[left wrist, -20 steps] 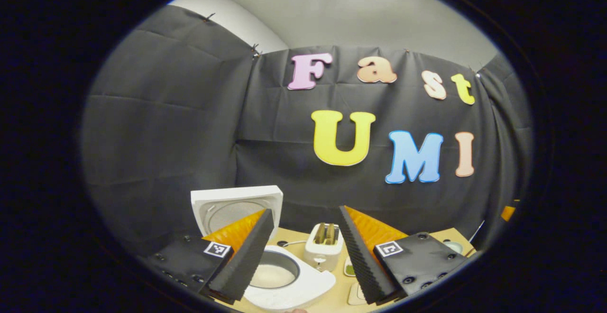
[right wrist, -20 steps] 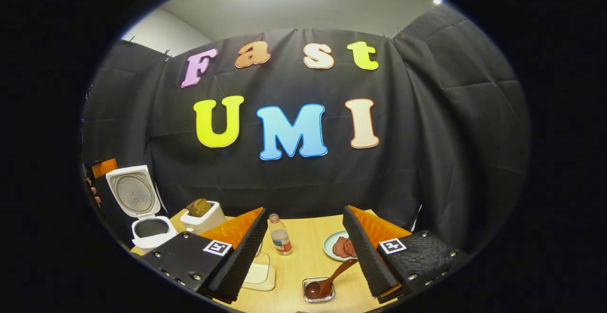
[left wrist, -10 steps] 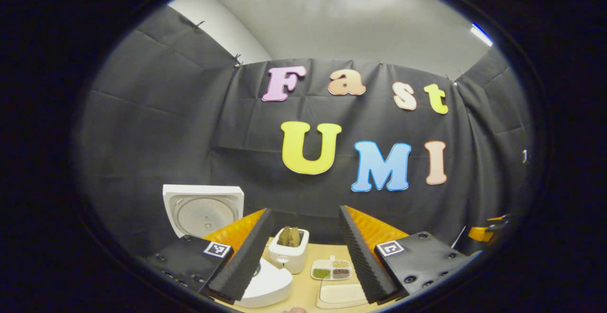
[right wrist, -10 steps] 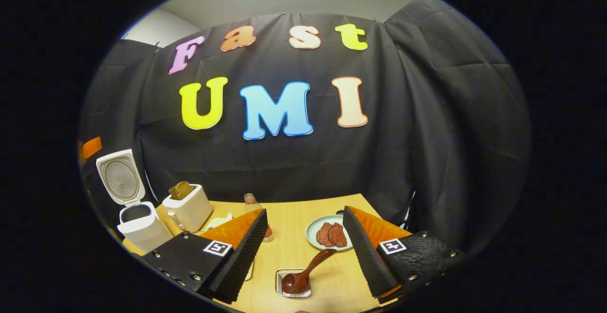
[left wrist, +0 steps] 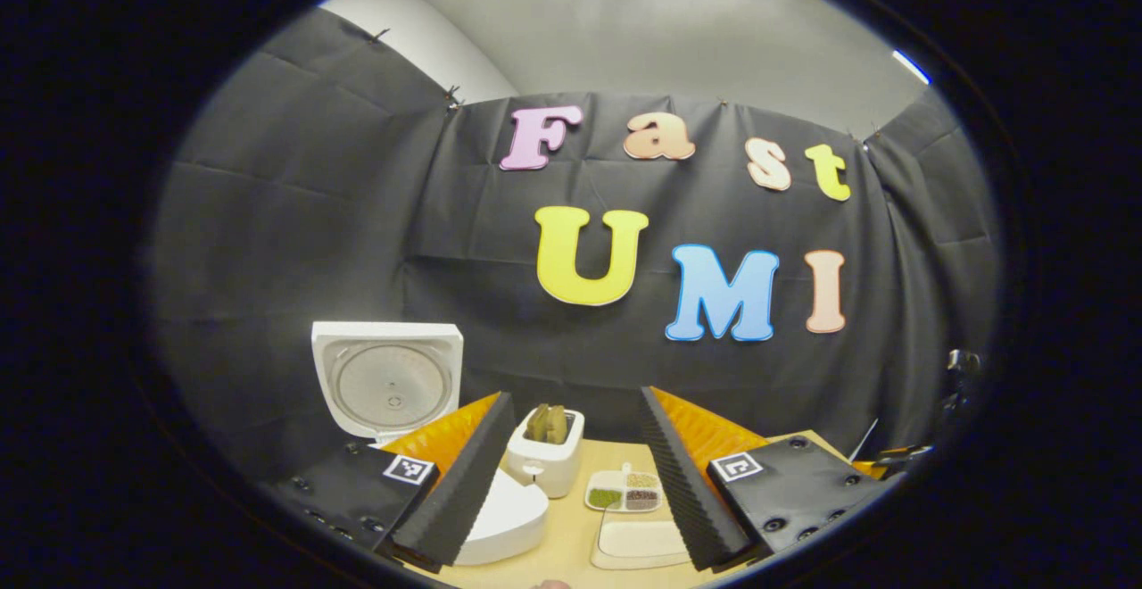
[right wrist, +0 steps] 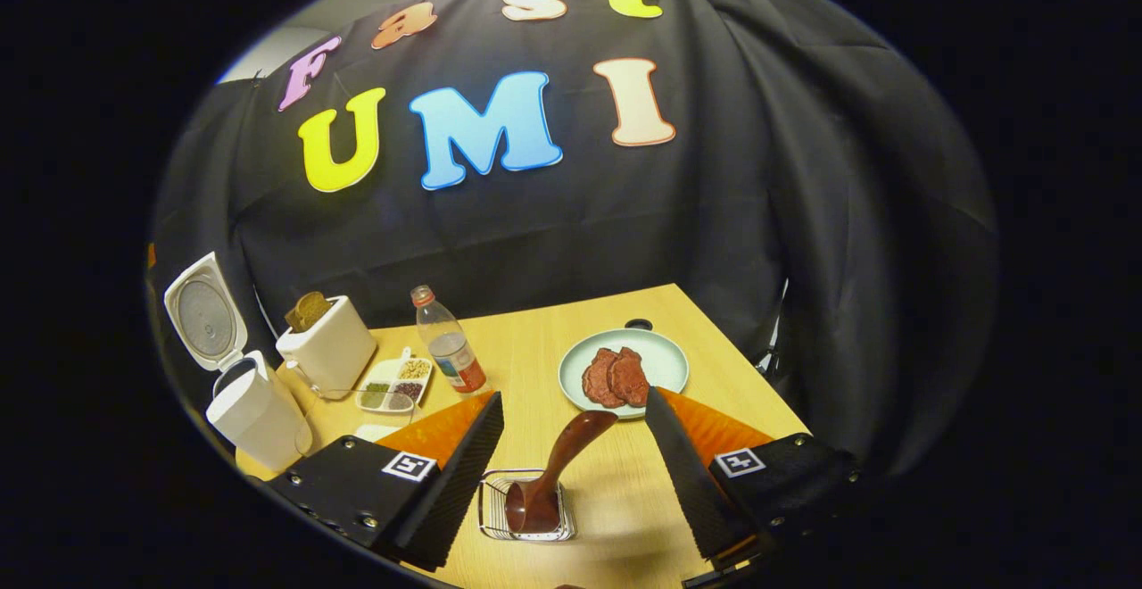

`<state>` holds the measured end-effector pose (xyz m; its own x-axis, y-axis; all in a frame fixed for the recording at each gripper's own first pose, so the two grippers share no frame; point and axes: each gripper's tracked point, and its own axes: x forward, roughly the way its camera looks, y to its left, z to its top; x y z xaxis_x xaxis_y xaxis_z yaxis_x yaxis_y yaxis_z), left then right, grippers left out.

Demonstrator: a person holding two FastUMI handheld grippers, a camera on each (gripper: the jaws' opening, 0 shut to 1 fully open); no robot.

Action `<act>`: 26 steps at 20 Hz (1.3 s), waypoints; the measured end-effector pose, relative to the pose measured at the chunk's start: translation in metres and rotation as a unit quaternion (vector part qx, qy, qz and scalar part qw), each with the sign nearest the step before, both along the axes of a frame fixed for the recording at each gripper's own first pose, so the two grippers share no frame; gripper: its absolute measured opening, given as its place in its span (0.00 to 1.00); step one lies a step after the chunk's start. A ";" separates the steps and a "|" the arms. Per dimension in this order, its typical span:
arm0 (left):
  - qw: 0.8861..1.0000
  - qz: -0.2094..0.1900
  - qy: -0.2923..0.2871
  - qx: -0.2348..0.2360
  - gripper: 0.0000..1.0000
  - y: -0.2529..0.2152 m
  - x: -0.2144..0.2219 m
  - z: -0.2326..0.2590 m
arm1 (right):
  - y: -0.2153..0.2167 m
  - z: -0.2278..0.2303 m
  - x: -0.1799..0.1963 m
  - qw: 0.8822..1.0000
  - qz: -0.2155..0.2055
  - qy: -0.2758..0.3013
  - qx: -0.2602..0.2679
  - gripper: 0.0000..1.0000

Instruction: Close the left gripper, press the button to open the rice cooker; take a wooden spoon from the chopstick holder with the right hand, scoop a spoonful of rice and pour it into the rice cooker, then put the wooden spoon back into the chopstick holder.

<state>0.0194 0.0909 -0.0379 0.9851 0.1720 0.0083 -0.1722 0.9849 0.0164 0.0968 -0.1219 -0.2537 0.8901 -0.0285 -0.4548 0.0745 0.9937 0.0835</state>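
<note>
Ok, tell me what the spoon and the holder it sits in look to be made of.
Spoon: dark reddish-brown wood, probably lacquered, judging by the glossy highlights on its handle. Chopstick holder: thin bright metal wire, seen as shiny, see-through bars.

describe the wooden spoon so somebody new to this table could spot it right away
Start at the pale plate of reddish meat slices on the wooden table. Nearer the right claw stands a small wire holder; the spoon leans out of it, the one dark, glossy brown thing there.
</note>
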 end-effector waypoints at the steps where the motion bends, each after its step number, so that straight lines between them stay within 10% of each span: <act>1: 1.000 0.000 0.002 0.003 0.98 -0.001 0.000 -0.002 | 0.001 -0.007 0.004 1.000 0.003 0.007 0.003 0.98; 11: 0.999 0.010 0.028 0.028 0.97 -0.014 0.004 -0.012 | 0.001 -0.064 0.035 0.996 0.010 0.057 0.062 0.98; 18: 0.999 0.010 0.040 0.024 0.96 -0.031 -0.002 -0.019 | 0.018 -0.059 0.032 0.983 0.010 0.056 0.176 0.19; 26: 0.999 -0.002 0.033 0.034 0.96 -0.028 -0.014 -0.017 | 0.033 -0.006 0.023 0.989 0.021 0.004 0.149 0.06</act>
<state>0.0054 0.0633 -0.0545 0.9845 0.1694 -0.0448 -0.1647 0.9818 0.0946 0.1194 -0.0889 -0.2601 0.8844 0.1438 -0.4441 0.0361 0.9274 0.3722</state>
